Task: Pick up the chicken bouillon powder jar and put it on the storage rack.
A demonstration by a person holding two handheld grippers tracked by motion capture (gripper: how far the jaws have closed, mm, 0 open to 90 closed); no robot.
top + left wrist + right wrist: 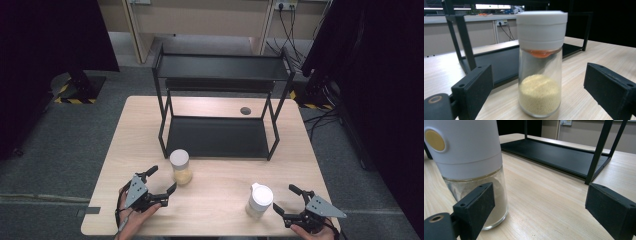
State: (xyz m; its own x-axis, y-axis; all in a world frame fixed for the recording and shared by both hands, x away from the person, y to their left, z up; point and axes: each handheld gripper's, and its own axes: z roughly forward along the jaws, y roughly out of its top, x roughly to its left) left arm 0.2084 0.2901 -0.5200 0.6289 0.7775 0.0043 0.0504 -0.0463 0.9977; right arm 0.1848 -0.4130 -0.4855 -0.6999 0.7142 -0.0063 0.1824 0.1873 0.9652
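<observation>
Left gripper (pixel 163 181) open, grain jar (pixel 180 167) between jaws, seemingly untouched.

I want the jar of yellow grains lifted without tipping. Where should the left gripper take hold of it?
Grip the glass body just under the white cap, level, from the near side. The jar of yellow grains stands upright and already sits centred between the open jaws of the left gripper. The straight round walls suit flat pads; the cap is wider.

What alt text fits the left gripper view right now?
A glass jar with a white lid, about a third full of yellowish grains, stands upright on the wooden table between the left gripper's open black jaws, untouched. A black metal shelf rack stands behind it.
</observation>
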